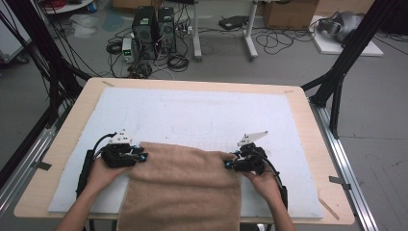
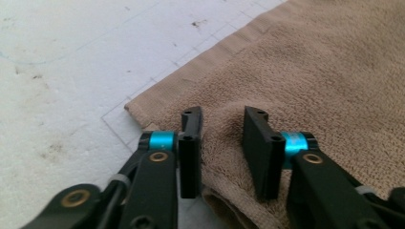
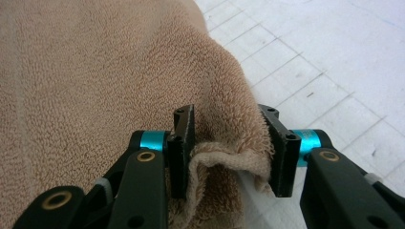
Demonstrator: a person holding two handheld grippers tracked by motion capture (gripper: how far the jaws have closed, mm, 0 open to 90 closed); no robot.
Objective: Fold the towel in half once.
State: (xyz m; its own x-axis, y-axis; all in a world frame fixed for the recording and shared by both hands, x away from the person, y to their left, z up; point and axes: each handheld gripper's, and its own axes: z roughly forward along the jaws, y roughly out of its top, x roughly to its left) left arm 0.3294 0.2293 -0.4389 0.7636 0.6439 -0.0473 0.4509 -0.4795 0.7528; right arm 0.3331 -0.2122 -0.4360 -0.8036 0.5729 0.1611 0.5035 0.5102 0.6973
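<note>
Work in hand: a person at the table is handling a tan towel with a gripper in each hand; it looks like folding or laying it out flat.

Towel: it lies on the white mat at the near side of the table, its far edge running straight between the two grippers, its near end hanging over the table's front edge.

Left gripper: at the towel's far left corner. In the left gripper view the jaws stand apart with towel pile between them, and a gap shows between the cloth and each jaw face, so I would call it released, not gripping.

Right gripper: at the far right corner. In the right gripper view a bunched fold of the towel's edge sits between the jaws. The cloth touches both jaw faces, yet I cannot say for sure whether it is truly pinched or only resting there.

Done so far: the far edge is straight and the top surface is mostly smooth.

Left to do: the right corner is rumpled and wants flattening. The overhanging near end has yet to be dealt with, and any further fold is not yet begun.
</note>
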